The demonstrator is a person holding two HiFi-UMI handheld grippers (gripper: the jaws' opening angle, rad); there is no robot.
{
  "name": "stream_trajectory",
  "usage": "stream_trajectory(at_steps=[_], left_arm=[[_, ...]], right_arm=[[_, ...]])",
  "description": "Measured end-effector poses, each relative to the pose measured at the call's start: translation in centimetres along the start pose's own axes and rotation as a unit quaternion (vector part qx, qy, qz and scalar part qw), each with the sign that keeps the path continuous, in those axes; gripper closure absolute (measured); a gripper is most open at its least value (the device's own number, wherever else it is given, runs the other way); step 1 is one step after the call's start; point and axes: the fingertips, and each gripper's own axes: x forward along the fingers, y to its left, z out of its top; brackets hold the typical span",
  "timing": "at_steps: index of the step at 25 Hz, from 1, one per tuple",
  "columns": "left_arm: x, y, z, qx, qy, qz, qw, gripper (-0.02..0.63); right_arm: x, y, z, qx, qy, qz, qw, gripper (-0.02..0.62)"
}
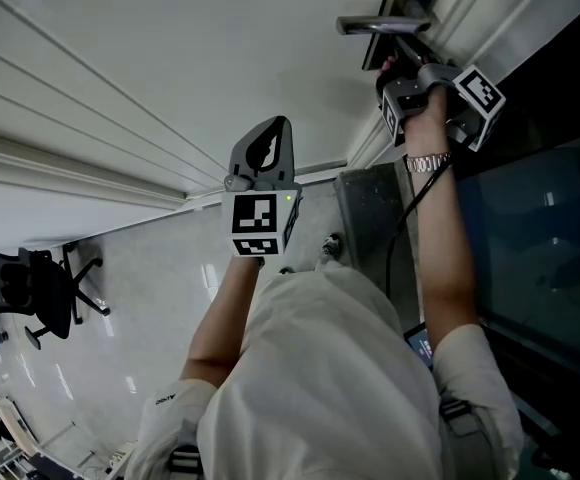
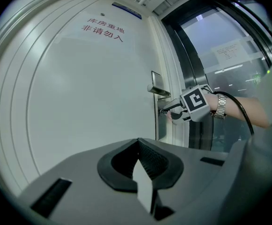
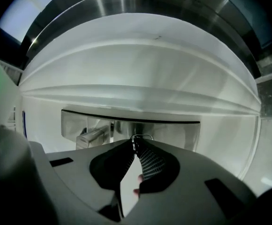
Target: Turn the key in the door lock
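white door (image 2: 79, 102) carries a steel lock plate (image 3: 173, 132) at its latch edge, with a lever handle (image 3: 91, 136) on it. the key (image 3: 143, 136) sits in the lock on that plate, just beside the handle. the right gripper (image 3: 136, 143) reaches level to it, its jaws pinched almost together on the key's head. the left gripper (image 2: 138, 146) is held well back from the door, facing the middle of its panel, jaws pressed together on nothing.
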Motion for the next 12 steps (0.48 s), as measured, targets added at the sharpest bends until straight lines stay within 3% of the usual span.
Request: stream_trajectory(at_steps=[2,7,9,12], left_arm=[[-0.1,0.0,0.0,0.002,0.000,0.000,1.0000,0.600],[0.0,0.3,0.1,0.005,0.000,0.001,1.0000,0.600],[0.1,0.2,0.0,0.006,0.000,-0.001,1.0000,0.600],[0.2,0.2,-0.2,0.006,0.002,-0.002,1.0000,0.600]], right_arm=[[0.0,0.0,0.0,-0.003,0.004,-0.004,1.000,0.571],[0.1,0.5,-0.5,-0.070,0.028,-0.002,0.997,0.554],[0.2,0.6,-0.6,-0.083,0.039,0.005,0.996,0.518],[-0.3,1.3,-0.3,-0.202,0.046,-0.001,0.978,0.455]])
